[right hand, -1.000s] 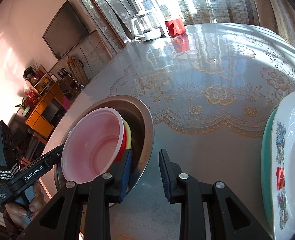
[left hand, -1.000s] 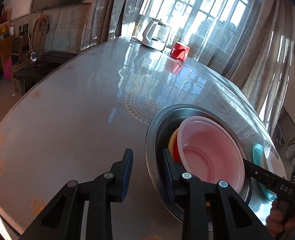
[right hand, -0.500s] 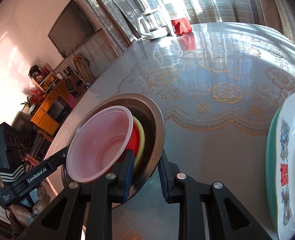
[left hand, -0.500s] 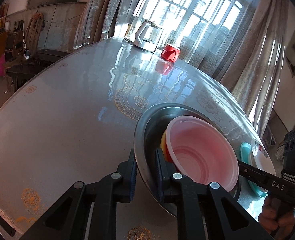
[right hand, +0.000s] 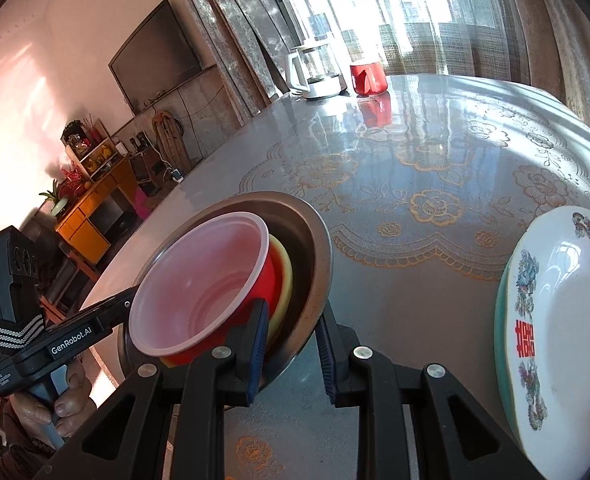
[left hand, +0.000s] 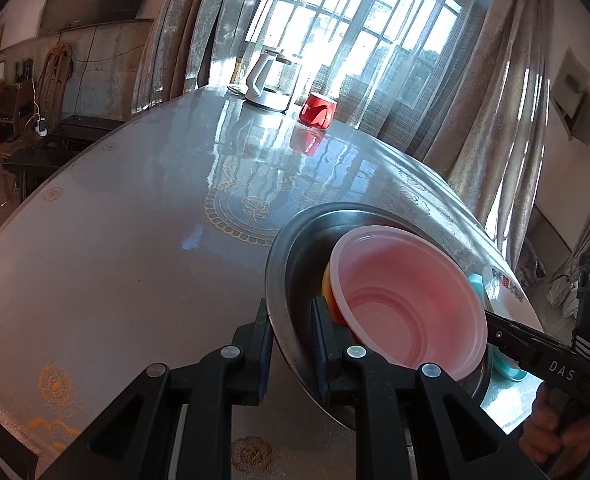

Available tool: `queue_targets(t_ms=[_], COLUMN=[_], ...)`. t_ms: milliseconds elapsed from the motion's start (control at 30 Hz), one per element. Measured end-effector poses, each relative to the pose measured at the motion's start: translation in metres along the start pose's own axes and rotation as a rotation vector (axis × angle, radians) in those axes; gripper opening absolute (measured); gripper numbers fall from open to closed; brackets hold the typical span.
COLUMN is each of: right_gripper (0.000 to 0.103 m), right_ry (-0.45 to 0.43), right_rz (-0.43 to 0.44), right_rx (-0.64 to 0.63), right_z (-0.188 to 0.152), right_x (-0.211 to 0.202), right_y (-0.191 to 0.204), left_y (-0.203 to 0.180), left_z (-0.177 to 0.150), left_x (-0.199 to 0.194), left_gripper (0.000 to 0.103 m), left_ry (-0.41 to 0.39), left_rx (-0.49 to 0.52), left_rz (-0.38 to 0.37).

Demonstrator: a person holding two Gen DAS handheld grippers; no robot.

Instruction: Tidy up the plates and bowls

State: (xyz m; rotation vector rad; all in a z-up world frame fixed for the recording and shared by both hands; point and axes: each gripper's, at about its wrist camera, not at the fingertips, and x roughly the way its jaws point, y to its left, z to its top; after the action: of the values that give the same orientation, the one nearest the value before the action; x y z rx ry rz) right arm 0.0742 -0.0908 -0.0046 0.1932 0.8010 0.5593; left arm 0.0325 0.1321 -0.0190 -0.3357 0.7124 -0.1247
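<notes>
L wrist: left gripper (left hand: 291, 350) clamped on rim of steel basin (left hand: 295, 256); pink bowl (left hand: 407, 304) nested inside, basin tilted above table (left hand: 115, 260).
R wrist: right gripper (right hand: 291, 354) pinches opposite rim. Plates (right hand: 563, 320) stacked beside. Bowls gathered; basin unplaced.

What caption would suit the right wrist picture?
Right tongs and left tongs grip the metal basin holding stacked bowls.

The right gripper (right hand: 289, 344) clamps the near rim of a steel basin (right hand: 315, 240) holding a red bowl (right hand: 199, 292) (nested in a yellow one, apparently), the left gripper (right hand: 129, 300) at its far rim, beside a white plate (right hand: 567, 320).
</notes>
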Motion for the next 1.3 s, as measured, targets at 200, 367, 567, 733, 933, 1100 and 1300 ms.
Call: queue_targets(t_ms=[200, 367, 567, 733, 933, 1100, 1300], right_gripper=[0.025, 0.025, 0.025, 0.025, 0.025, 0.025, 0.024], right_ry=[-0.039, -0.075, -0.119, -0.157, -0.198, -0.225, -0.256], right_rz=[-0.005, -0.016, -0.038, -0.060, -0.089, -0.119, -0.171], right_rx=[0.014, 0.028, 0.040, 0.053, 0.081, 0.108, 0.148], right_z=[-0.002, -0.003, -0.005, -0.005, -0.008, -0.012, -0.013], right_x=[-0.021, -0.041, -0.066, -0.085, -0.106, -0.121, -0.141], right_y=[-0.009, -0.016, -0.023, -0.033, -0.048, -0.063, -0.084], left_y=[-0.020, -0.036, -0.059, -0.080, -0.107, -0.130, -0.162], left_z=[0.004, 0.006, 0.010, 0.016, 0.021, 0.022, 0.026], left_x=[-0.005, -0.008, -0.010, -0.010, -0.006, -0.001, 0.009], left_gripper=[0.017, 0.018, 0.018, 0.018, 0.018, 0.018, 0.018], left_ry=[-0.015, -0.017, -0.024, -0.028, -0.022, -0.012, 0.002], left_rx=[0.046, 0.073, 0.115, 0.157, 0.202, 0.228, 0.274], left_rz=[-0.020, -0.046, -0.074, -0.102, -0.137, -0.164, -0.207])
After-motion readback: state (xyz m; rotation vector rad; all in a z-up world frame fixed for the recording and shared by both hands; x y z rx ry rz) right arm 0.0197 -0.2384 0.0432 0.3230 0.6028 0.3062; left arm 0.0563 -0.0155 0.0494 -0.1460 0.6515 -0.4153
